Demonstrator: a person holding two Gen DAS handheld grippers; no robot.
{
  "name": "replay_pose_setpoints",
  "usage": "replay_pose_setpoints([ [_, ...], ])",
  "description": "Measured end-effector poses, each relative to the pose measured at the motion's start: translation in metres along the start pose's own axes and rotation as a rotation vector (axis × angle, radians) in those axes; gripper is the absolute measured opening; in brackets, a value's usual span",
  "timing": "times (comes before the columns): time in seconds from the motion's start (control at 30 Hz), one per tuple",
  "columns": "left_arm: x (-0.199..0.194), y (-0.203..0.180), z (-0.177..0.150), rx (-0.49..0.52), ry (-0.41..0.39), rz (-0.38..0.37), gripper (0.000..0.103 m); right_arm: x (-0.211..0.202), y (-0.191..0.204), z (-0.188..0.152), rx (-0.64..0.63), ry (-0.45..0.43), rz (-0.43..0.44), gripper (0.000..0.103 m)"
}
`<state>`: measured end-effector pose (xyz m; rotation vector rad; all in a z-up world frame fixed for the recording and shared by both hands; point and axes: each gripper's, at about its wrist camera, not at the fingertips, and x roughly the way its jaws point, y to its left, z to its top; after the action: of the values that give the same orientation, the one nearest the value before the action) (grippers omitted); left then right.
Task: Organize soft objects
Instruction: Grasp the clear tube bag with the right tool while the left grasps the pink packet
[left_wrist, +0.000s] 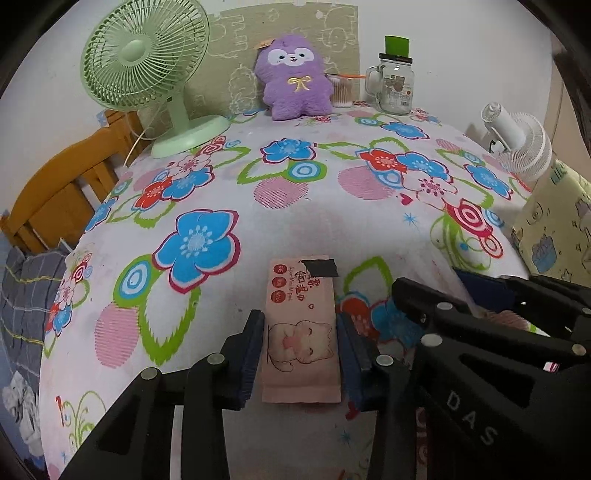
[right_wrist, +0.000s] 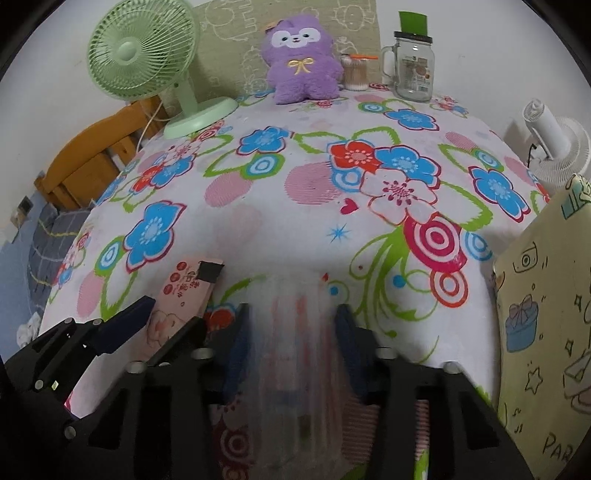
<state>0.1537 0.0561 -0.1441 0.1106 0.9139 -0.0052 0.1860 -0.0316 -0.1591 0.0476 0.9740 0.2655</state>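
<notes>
The left tongs (left_wrist: 299, 354) pinch a pink wet-wipe pack (left_wrist: 301, 332) lying on the flowered bench cloth (left_wrist: 332, 206), the right tongs (right_wrist: 291, 347) beside them clasp a clear plastic packet (right_wrist: 295, 350), and beyond stand a green fan (left_wrist: 147, 70), a purple plush (left_wrist: 295, 77) and a glass jar (left_wrist: 395, 85) against the wall.

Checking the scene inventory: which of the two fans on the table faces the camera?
The green fan at the back left, grille toward the camera. The white fan at the right edge shows its back.
</notes>
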Motion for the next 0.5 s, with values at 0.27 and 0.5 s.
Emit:
replay_pose_setpoints([
  [0.27, -0.015, -0.002, -0.008, -0.028, -0.011, -0.008, 0.039, -0.016, 0.004, -0.010, -0.021, -0.028, -0.012, 0.025],
  [0.5, -0.040, -0.004, -0.012, -0.038, -0.054, -0.002, 0.039, -0.043, 0.008, -0.017, -0.032, -0.077, -0.011, 0.024],
])
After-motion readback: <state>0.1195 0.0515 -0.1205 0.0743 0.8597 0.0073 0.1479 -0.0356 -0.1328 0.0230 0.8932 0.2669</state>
